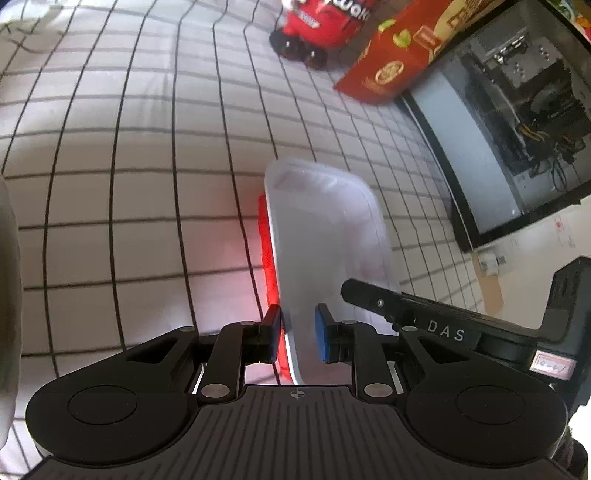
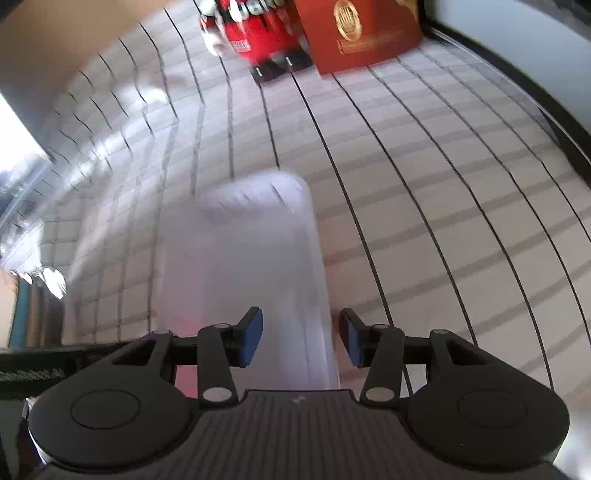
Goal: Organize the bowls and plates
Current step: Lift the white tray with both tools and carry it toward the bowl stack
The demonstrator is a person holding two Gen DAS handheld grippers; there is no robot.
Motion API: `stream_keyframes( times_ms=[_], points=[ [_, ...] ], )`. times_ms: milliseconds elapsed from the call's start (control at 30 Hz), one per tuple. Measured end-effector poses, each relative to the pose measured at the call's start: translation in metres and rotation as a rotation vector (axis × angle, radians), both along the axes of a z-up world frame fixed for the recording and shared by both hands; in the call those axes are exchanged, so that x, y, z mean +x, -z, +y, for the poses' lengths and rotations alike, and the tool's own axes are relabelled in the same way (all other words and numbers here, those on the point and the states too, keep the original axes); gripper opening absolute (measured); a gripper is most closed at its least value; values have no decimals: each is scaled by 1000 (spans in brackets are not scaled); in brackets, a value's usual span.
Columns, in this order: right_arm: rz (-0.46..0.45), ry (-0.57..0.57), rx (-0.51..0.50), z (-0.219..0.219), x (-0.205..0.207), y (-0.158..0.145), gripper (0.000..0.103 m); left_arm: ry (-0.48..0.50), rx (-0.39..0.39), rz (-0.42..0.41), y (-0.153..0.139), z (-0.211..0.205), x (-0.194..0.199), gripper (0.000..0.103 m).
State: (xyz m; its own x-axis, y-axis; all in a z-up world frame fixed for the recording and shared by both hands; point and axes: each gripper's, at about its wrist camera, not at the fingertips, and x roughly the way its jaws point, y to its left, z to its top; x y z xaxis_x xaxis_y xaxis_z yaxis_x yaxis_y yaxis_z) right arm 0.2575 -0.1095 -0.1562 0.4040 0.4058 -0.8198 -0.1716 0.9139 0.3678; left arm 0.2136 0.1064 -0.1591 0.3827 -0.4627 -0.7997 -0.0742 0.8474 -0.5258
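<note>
Two grippers are yours here, each on one side of a white rectangular plate (image 1: 328,236) above a white cloth with black grid lines (image 1: 129,177). Your left gripper (image 1: 299,338) has its blue pads nearly closed on the plate's near rim, with an orange-red plate (image 1: 267,254) stacked just under it and showing along the left edge. Your right gripper (image 2: 301,338) has its jaws partly apart, astride the white plate's right rim; blur hides whether the pads press on it, so you cannot tell. From your left camera you can read "DAS" on the right gripper's black body (image 1: 447,334), plus a small pink-edged label with illegible handwriting (image 1: 554,363). At the far edge stand a red toy figure with partial white lettering (image 1: 325,26), a red box bearing a gold round emblem (image 2: 354,33), and a glass-sided computer case (image 1: 517,122).
</note>
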Motion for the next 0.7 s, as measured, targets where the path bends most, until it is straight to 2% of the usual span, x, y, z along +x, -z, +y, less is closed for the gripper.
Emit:
stream_keyframes(
  times_ms=[133,333,467,567,700],
  points=[
    [-30,-46,7,-3,-4,0,42,17,59,-23,1,-9,-6,22],
    [17,-108,20,-14,-18,-3,42,48,107,-17,-1,-15,-20,22],
    [-28,-115,-31,-17,-11,-11,42,47,108,-30,-6,-17,-23,22],
    [-35,-95,-9,-20,0,-10,42,42,120,-43,-6,-19,-22,22],
    [-40,-125,24,-15,1,-9,42,37,99,-31,-2,-18,-23,22]
  ],
)
